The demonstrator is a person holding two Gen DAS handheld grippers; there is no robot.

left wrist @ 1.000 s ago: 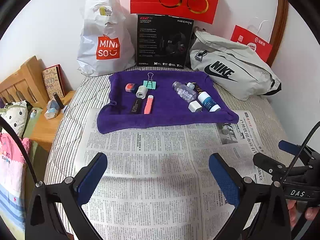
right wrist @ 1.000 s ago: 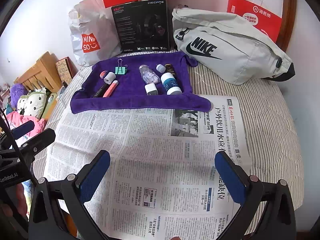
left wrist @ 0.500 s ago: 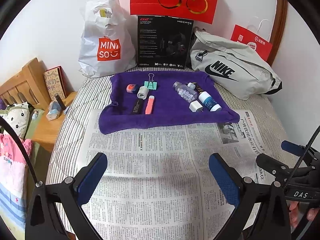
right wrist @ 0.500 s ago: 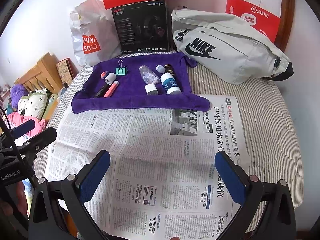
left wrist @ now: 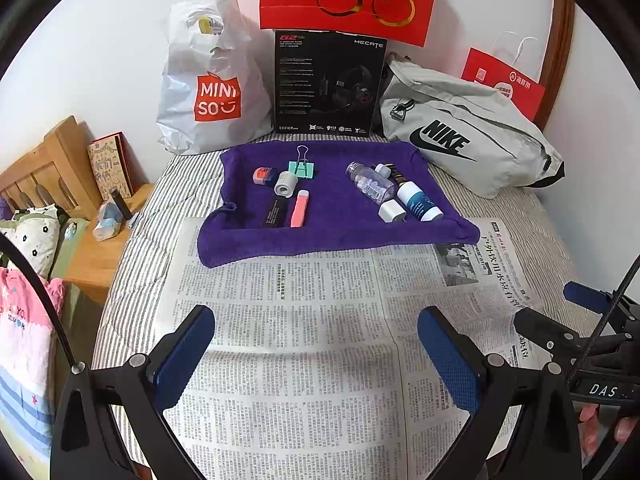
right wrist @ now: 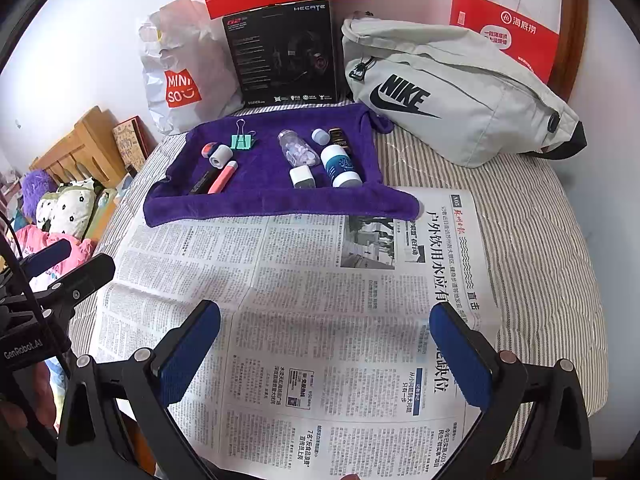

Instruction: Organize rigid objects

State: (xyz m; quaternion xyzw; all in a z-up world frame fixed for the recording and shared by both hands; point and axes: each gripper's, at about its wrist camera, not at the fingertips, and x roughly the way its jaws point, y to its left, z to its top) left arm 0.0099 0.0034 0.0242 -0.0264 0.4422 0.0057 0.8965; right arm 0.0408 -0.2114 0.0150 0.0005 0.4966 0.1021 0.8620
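Note:
A purple towel (left wrist: 340, 236) (right wrist: 260, 200) lies at the far end of a newspaper (left wrist: 300, 340) on the bed. On its left lie a green binder clip (left wrist: 303, 168), a white roll (left wrist: 285, 184), a pink marker (left wrist: 300, 209) and a black stick (left wrist: 275, 211). On its right lie a clear pill bottle (left wrist: 370, 184), a white-and-blue bottle (left wrist: 418, 202) and a white cube (left wrist: 392, 211). My left gripper (left wrist: 316, 356) and right gripper (right wrist: 324, 354) are both open and empty, low over the newspaper, well short of the towel.
A white Miniso bag (left wrist: 208, 80), a black Hecate box (left wrist: 328, 84) and a grey Nike bag (left wrist: 468, 140) stand behind the towel against the wall. A wooden side table (left wrist: 96, 248) with small items is at the left, off the bed.
Both views shift slightly; the towel and objects sit a little lower in the left wrist view. Nothing on the towel has moved. Both grippers stay open.

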